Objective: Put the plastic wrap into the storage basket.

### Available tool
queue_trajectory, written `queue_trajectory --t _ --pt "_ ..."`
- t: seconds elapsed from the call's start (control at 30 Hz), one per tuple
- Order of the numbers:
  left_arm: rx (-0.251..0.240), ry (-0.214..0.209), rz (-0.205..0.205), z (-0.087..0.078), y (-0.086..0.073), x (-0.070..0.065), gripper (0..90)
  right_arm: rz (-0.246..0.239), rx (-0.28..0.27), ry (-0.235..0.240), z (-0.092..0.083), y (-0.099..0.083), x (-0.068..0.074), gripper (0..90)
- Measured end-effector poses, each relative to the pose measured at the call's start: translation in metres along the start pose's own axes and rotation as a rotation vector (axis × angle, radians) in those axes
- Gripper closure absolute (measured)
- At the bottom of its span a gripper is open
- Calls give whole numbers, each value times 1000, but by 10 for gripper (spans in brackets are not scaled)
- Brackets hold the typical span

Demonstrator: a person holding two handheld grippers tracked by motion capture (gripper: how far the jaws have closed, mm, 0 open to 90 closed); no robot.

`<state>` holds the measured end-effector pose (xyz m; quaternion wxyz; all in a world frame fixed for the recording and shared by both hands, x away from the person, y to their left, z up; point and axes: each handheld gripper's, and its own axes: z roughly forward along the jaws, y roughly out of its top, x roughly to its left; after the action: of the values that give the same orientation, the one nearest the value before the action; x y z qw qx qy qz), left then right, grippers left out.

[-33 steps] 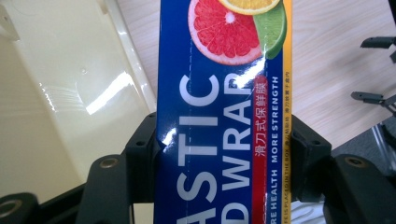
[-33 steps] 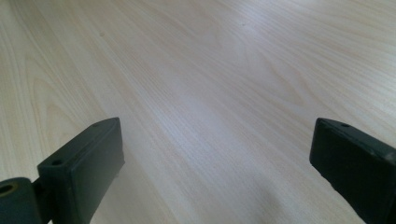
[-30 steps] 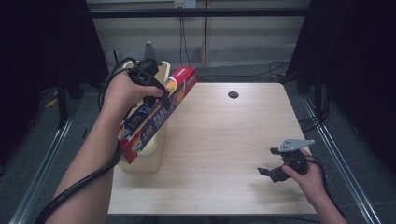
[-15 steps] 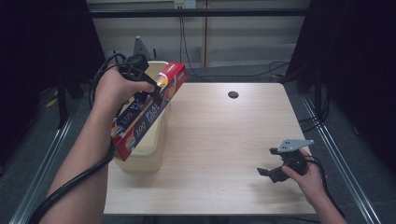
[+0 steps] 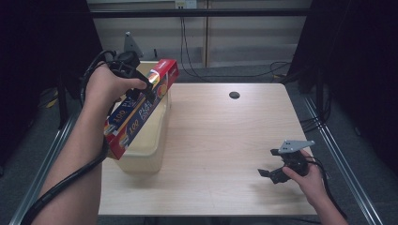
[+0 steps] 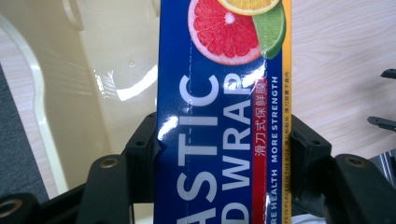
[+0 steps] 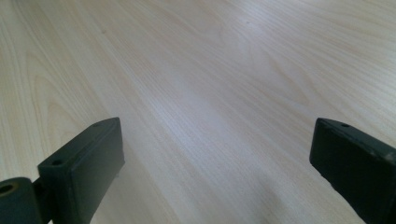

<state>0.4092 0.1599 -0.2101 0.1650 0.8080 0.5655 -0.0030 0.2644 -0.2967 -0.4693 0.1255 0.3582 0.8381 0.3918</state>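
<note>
In the upper left of the high view, the left gripper is clamped across the long plastic wrap box, its black jaws pressing both long sides of the blue carton in the left gripper view. The box hangs tilted above the cream bin at the left edge of the bench, its red end highest. At the lower right, the right gripper sits low over bare wood, jaws spread wide and holding nothing.
</note>
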Motion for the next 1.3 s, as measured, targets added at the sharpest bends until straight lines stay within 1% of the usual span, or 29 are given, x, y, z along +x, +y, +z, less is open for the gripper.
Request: queue_trajectory --t 0.03,0.07,0.17,0.2,0.27,0.37,0.4,0.5,0.53,0.57,0.67,0.7,0.73,0.77,0.83,0.87,0.9,0.93,0.97,1.03,1.1,1.13,1.17,1.2,1.3 --pt "2 7 6 -1 0 1 403 -2 -1 -1 0 0 0 31" --pt "3 2 -7 -1 0 1 404 -1 1 -4 0 0 0 31" --pt "-2 3 -14 -1 -1 2 404 -1 0 -1 -1 0 0 32" --pt "-3 7 -10 -2 -1 3 403 1 -4 -3 -1 0 0 31" --pt "-14 15 -30 -4 -1 6 403 6 -4 1 -1 0 0 31" --pt "-13 25 -28 -6 -1 8 403 7 -5 0 -1 0 0 31" --pt "-17 25 -48 -6 -1 10 403 7 -4 0 -1 0 0 31" --pt "-25 34 -50 -7 -2 13 403 5 -3 0 -1 0 0 31" --pt "-28 42 -57 -7 -2 16 403 3 -4 -2 0 0 0 32" --pt "-34 39 -65 -6 -3 17 403 2 -4 0 0 0 0 31" --pt "-35 47 -82 -5 -4 20 403 1 -1 -3 0 0 0 31" --pt "-35 58 -84 -4 -4 20 404 2 -3 0 0 0 0 31" --pt "-35 58 -84 -4 -4 20 403 3 0 -2 0 0 0 31" --pt "-41 75 -88 -2 -4 22 403 3 -2 1 0 0 1 31" --pt "-40 75 -92 -1 -4 24 403 3 -1 0 0 0 1 31" --pt "-38 80 -109 1 -5 26 403 6 1 4 0 0 1 32" --pt "-38 80 -109 1 -5 26 403 6 1 4 0 0 1 32" --pt "-35 96 -121 4 -5 28 403 4 -2 3 0 0 1 32" --pt "-38 97 -136 5 -6 28 403 3 -2 -2 0 0 1 32" --pt "-37 100 -145 6 -6 31 403 1 1 -4 0 0 0 32" --pt "-33 100 -146 7 -7 33 403 3 -1 -3 0 0 0 32" --pt "-33 105 -153 9 -8 34 403 4 -3 0 -1 0 0 32" --pt "-27 108 -147 9 -8 36 403 6 -2 0 -1 0 0 32" --pt "-27 107 -155 11 -9 36 403 6 -2 0 -1 0 0 32" --pt "-19 107 -158 13 -10 37 403 3 0 0 -1 0 0 32"
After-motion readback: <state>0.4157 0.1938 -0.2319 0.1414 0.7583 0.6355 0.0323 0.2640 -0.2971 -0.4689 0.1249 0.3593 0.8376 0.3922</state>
